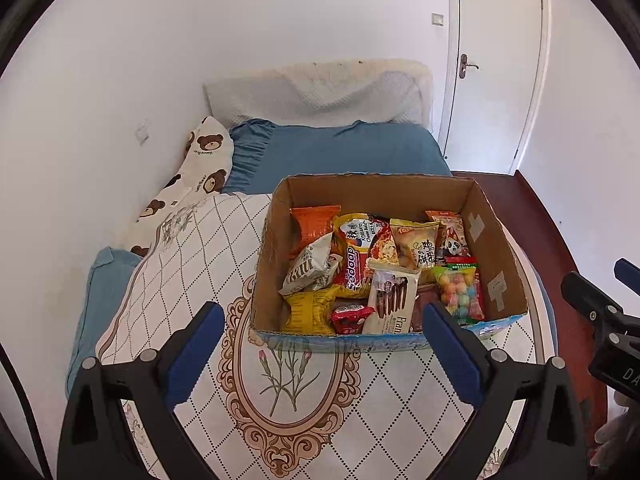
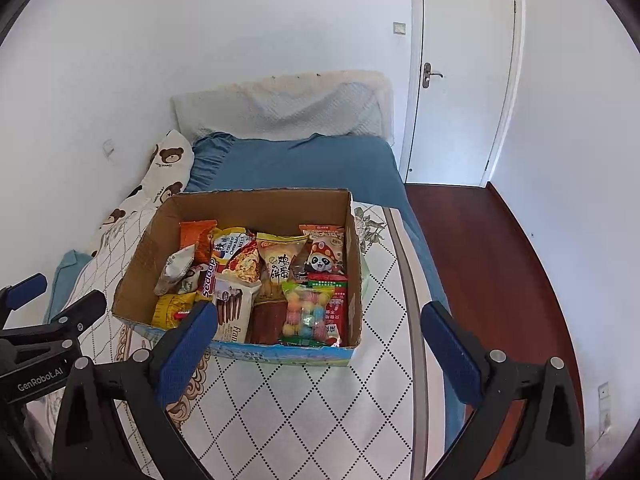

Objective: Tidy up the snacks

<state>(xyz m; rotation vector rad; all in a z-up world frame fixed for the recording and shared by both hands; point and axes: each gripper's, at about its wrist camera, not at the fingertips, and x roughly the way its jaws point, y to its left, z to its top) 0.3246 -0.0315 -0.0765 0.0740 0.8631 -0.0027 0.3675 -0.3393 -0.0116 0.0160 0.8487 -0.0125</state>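
Observation:
An open cardboard box (image 1: pixel 494 240) stands on the patterned bed cover and also shows in the right wrist view (image 2: pixel 138 264). It holds several snack packs: an orange pack (image 1: pixel 314 226), a white biscuit-stick pack (image 1: pixel 390 300), a bag of coloured candy balls (image 1: pixel 460 290) and a yellow pack (image 1: pixel 308 314). My left gripper (image 1: pixel 324 320) is open and empty, just before the box's near wall. My right gripper (image 2: pixel 320 320) is open and empty, above the box's near right corner. The candy bag also shows in the right wrist view (image 2: pixel 306 312).
The box sits on a white quilt with a diamond pattern (image 1: pixel 192 264) over a blue bed (image 1: pixel 344 152). A bear-print pillow (image 1: pixel 204 156) lies by the left wall. Dark wooden floor (image 2: pixel 492 264) and a white door (image 2: pixel 464 72) are to the right.

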